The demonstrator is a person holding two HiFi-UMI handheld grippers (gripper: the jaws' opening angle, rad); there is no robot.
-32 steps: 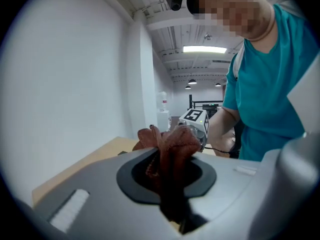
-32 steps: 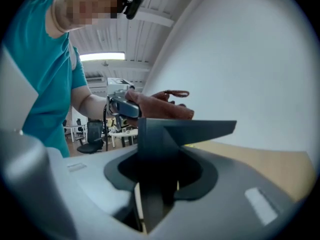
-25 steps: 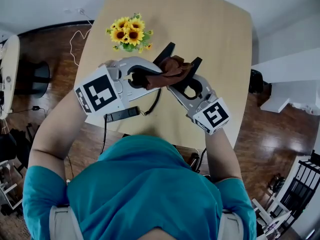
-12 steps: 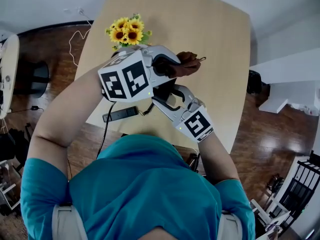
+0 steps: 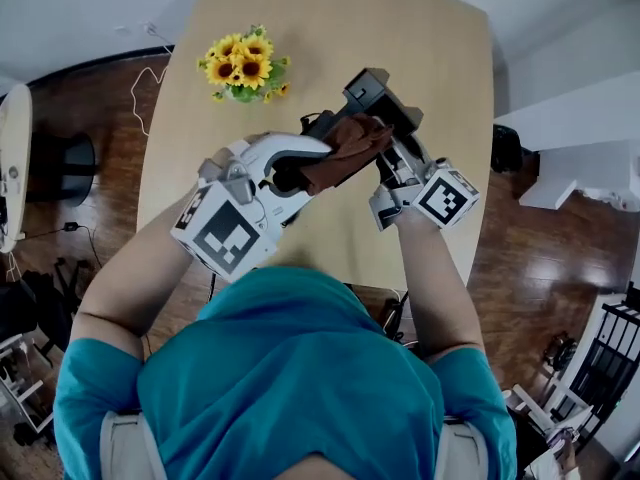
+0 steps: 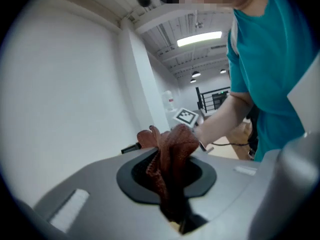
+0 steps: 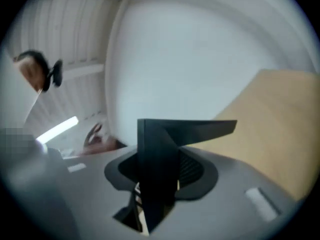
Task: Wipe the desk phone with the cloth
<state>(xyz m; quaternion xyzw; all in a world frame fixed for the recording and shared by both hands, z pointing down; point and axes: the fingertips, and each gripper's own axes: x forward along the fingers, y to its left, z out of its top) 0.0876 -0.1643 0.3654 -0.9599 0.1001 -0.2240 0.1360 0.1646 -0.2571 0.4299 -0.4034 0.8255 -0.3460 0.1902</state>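
Wooden table (image 5: 430, 88) | left claw (image 5: 303, 174) clamps cloth (image 5: 345, 148) | right claw (image 5: 400, 153) grips desk phone (image 5: 372, 90), beside cloth

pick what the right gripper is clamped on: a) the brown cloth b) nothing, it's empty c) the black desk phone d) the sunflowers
c: in its own view the right gripper is shut on the black desk phone, while the brown cloth is gripped by the left gripper.
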